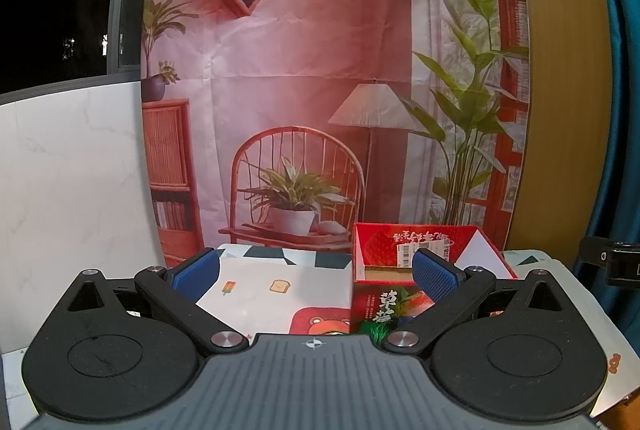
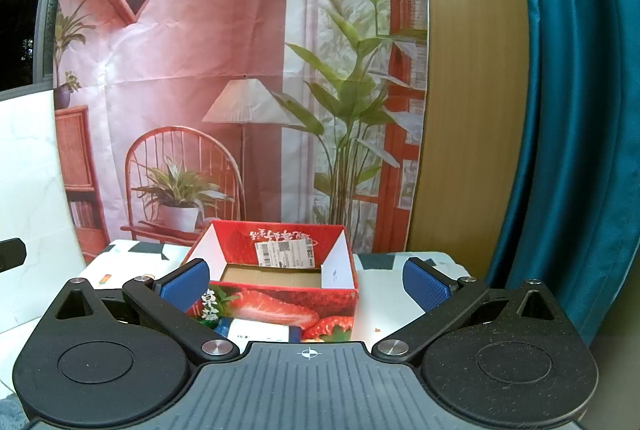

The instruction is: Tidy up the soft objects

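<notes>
An open red strawberry-print cardboard box (image 2: 276, 304) stands on the table; its brown floor shows nothing inside it. In the left wrist view the box (image 1: 384, 306) is at the right, behind the right finger. My left gripper (image 1: 316, 276) is open and holds nothing, above the patterned tablecloth (image 1: 256, 294). My right gripper (image 2: 306, 280) is open and holds nothing, its blue pads (image 2: 426, 288) on either side of the box and nearer the camera. No loose soft object shows, except a red bear-print item (image 1: 320, 322) lying flat left of the box.
A printed room backdrop (image 2: 200, 90) hangs behind the table. A white marble-look panel (image 1: 72, 190) stands at the left. A teal curtain (image 2: 580, 150) hangs at the right. The other gripper's black edge (image 1: 612, 262) shows at the far right of the left wrist view.
</notes>
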